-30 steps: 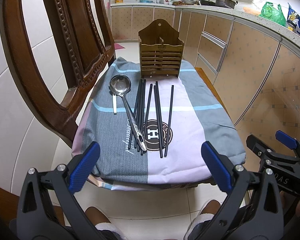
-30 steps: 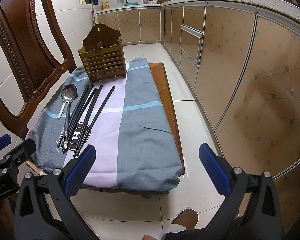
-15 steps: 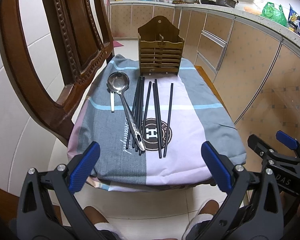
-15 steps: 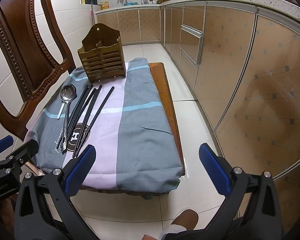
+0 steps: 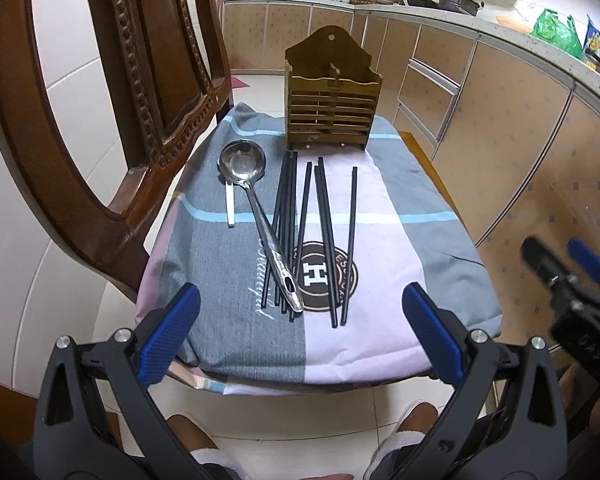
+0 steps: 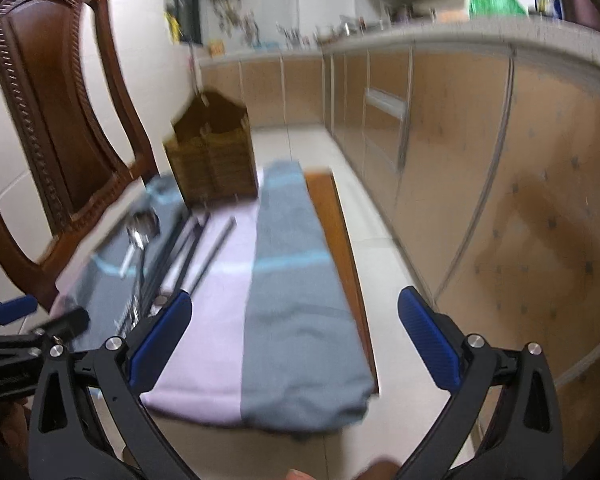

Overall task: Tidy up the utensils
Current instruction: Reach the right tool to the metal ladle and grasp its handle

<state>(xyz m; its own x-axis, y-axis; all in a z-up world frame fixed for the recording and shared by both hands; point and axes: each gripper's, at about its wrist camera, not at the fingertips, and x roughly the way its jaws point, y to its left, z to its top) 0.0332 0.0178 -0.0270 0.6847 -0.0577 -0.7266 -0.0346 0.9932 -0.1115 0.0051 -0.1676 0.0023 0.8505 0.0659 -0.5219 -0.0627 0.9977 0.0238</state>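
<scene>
A steel ladle [image 5: 256, 212] lies on the cloth-covered stool [image 5: 400, 240], bowl toward the far end. Several black chopsticks [image 5: 324, 236] lie beside it, some under its handle. A small white spoon handle [image 5: 230, 208] sticks out from under the ladle bowl. A slatted wooden utensil holder [image 5: 332, 116] stands at the far end. My left gripper [image 5: 300, 332] is open and empty over the near edge. My right gripper [image 6: 296, 332] is open and empty over the stool's right side; its view is blurred and shows the holder [image 6: 216, 160] and chopsticks [image 6: 196, 248].
A carved wooden chair back [image 5: 112, 92] stands close on the left. Kitchen cabinets [image 5: 500, 120] run along the right and back. Tiled floor lies below. My right gripper also shows at the left wrist view's right edge [image 5: 572, 292].
The right gripper has moved forward and upward, blurring its view. The left gripper has crept slightly closer to the stool. Both stay open; the utensils have not moved.
</scene>
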